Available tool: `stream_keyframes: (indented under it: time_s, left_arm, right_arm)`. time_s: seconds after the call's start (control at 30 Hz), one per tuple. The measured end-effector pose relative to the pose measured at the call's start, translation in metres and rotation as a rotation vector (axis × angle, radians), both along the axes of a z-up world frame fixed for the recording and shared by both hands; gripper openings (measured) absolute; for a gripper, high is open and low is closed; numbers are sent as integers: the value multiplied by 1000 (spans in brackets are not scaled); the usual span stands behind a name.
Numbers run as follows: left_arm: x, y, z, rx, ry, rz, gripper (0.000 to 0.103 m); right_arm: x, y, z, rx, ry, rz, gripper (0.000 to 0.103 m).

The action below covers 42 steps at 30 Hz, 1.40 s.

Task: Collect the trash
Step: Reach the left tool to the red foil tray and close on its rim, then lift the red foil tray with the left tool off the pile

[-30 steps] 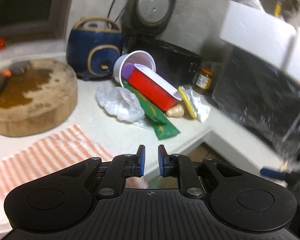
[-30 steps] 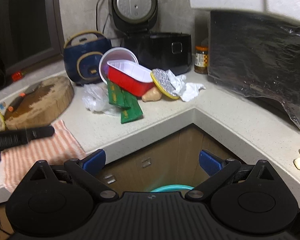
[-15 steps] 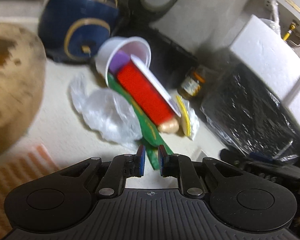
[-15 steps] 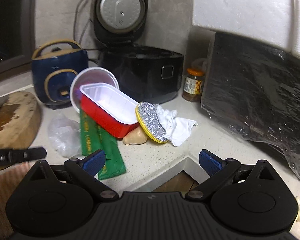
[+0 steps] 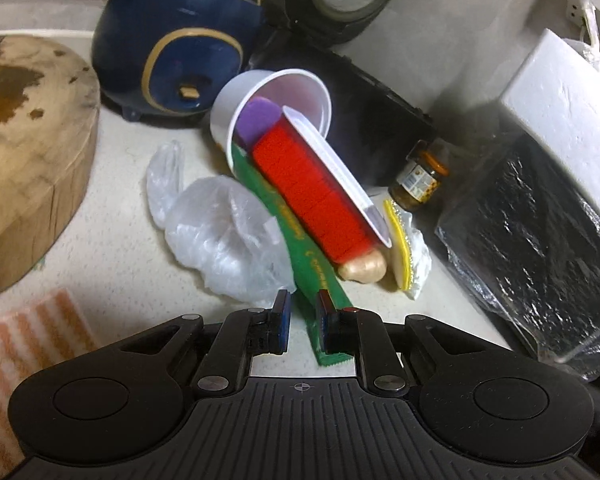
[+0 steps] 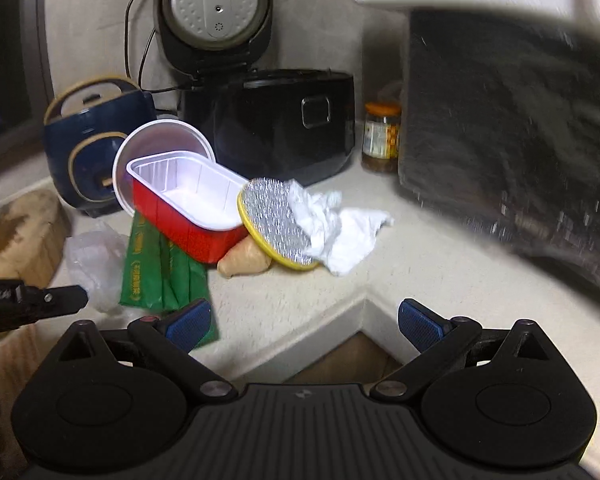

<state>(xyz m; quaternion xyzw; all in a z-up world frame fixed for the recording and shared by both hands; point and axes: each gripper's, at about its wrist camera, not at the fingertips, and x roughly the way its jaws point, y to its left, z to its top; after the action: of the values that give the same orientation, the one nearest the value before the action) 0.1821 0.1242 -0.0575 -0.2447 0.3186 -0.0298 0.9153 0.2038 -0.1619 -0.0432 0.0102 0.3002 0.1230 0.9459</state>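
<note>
A trash pile lies on the counter corner: a red tray [image 5: 316, 196] [image 6: 188, 204] leaning in a white plastic cup [image 5: 260, 108], green wrappers [image 5: 308, 252] [image 6: 160, 272], a clear plastic bag [image 5: 224, 240] [image 6: 94, 260], a yellow-rimmed foil lid [image 6: 276, 224], crumpled white tissue [image 6: 336, 232] and a tan lump [image 5: 362, 268]. My left gripper [image 5: 302, 320] is nearly shut, its tips over the near end of the green wrapper, holding nothing. My right gripper [image 6: 304, 318] is open and empty, short of the counter edge. The left gripper's fingers [image 6: 60, 298] show at the right wrist view's left edge.
A round wooden chopping block [image 5: 24, 148] and a striped cloth [image 5: 28, 344] lie to the left. A blue cooker [image 5: 172, 52], an open black rice cooker [image 6: 272, 120] and a jar [image 6: 382, 136] stand behind the pile. A foil-wrapped box [image 5: 540, 248] stands on the right.
Both grippers moved closer to the trash pile. The left gripper came down over the green wrapper's near end. Their jaw openings are unchanged.
</note>
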Motion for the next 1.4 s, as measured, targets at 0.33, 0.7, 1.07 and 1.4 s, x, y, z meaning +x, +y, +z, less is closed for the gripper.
stream_keyframes:
  time_s: [0.33, 0.7, 1.07, 1.4]
  left_arm:
    - [26, -5, 23, 61, -24, 104, 16]
    - [134, -4, 27, -43, 87, 205, 18]
    - [154, -16, -3, 177, 108, 136, 36]
    - [102, 0, 5, 190, 28, 140, 15]
  right_arm:
    - [1, -30, -18, 3, 29, 48, 100]
    - [7, -34, -24, -29, 35, 17, 100]
    - [5, -48, -31, -106, 11, -33, 100]
    - [24, -16, -30, -241, -62, 48, 100]
